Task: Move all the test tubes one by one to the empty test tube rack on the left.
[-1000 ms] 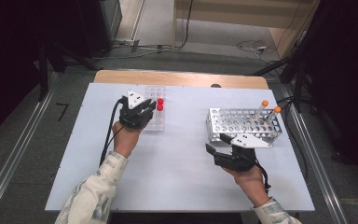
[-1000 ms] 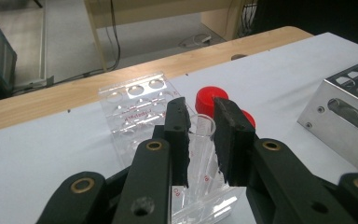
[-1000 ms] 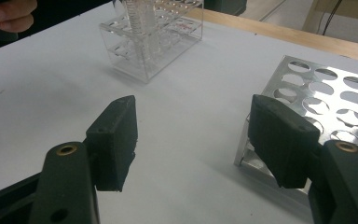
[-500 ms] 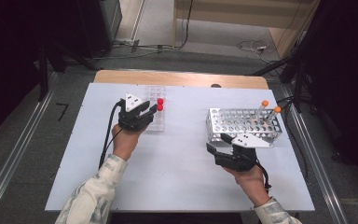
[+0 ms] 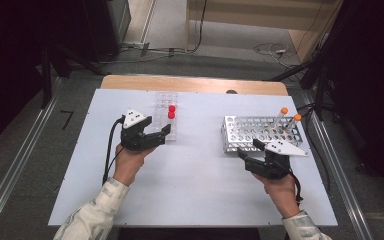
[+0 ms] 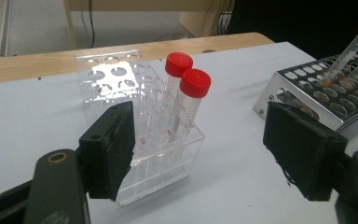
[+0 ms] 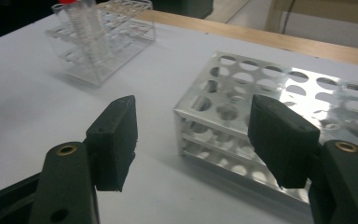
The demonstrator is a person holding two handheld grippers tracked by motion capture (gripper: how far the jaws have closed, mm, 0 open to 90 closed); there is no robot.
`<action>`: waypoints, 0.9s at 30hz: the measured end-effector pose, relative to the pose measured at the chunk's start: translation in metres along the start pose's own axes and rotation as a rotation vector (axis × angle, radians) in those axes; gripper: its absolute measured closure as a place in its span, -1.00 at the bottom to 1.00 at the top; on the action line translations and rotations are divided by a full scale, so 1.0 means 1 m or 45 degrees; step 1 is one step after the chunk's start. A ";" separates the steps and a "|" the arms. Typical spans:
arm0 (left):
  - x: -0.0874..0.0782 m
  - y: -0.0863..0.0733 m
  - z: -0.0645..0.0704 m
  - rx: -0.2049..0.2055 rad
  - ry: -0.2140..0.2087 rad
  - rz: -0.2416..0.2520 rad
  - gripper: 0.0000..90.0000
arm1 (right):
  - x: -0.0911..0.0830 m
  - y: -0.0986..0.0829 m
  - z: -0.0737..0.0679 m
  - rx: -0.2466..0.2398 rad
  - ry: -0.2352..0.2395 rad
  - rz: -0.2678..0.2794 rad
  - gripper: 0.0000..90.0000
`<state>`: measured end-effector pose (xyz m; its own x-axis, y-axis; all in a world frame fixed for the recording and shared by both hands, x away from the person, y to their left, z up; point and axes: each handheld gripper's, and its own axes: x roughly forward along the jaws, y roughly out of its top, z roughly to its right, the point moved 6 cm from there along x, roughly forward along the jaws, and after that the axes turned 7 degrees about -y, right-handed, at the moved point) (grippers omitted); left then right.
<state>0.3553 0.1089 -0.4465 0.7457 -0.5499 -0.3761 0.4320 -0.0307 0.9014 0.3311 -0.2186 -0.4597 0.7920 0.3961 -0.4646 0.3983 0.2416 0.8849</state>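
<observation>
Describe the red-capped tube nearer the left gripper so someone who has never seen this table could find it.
On the white table, find the clear plastic rack on its left half, just ahead of the left gripper. Two red-capped tubes stand in it side by side; the wanted red-capped tube is the one at the rack's near end. The tubes in the metal rack have orange caps.

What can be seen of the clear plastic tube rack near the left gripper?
The clear plastic tube rack is a see-through rectangular block with rows of round holes on top, standing flat on the white table. It holds two red-capped clear tubes, leaning slightly, side by side near one long side; the other holes look empty. The left gripper, jaws open, is aimed at its near end; whether it touches the rack is unclear.
</observation>
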 end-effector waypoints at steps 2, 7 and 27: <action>-0.001 -0.003 0.002 0.001 0.000 -0.003 -0.47 | -0.001 0.000 0.010 0.006 -0.035 0.008 -0.30; -0.004 -0.007 0.005 0.010 0.002 -0.012 -0.48 | -0.004 0.000 0.045 0.035 -0.173 0.009 -0.29; -0.008 -0.006 0.005 0.006 -0.008 0.003 -0.48 | 0.025 -0.008 0.156 0.249 -0.550 -0.052 0.04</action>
<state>0.3445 0.1093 -0.4481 0.7437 -0.5549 -0.3727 0.4279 -0.0331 0.9032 0.4196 -0.3495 -0.4734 0.8774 -0.0253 -0.4790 0.4796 0.0618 0.8753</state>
